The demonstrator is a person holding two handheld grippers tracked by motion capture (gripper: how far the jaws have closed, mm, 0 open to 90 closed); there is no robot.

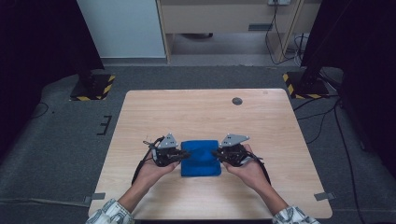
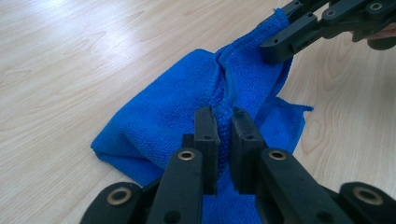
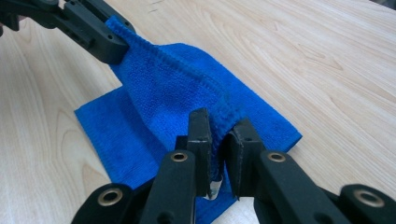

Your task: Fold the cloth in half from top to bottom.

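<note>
Blue cloth (image 1: 201, 158) pinched at both sides

The left gripper (image 1: 183, 154) and right gripper (image 1: 217, 154) each clamp the cloth's hemmed edge, lifting it slightly; its remainder lies on the worktop (image 1: 205, 112).

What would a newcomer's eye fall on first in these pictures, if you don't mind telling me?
First the bright blue cloth, lying near the front middle of the pale wooden table. Next the two black grippers flanking it: the left gripper and the right gripper each pinch the cloth's hemmed edge, lifting it into a ridge between them.
</note>
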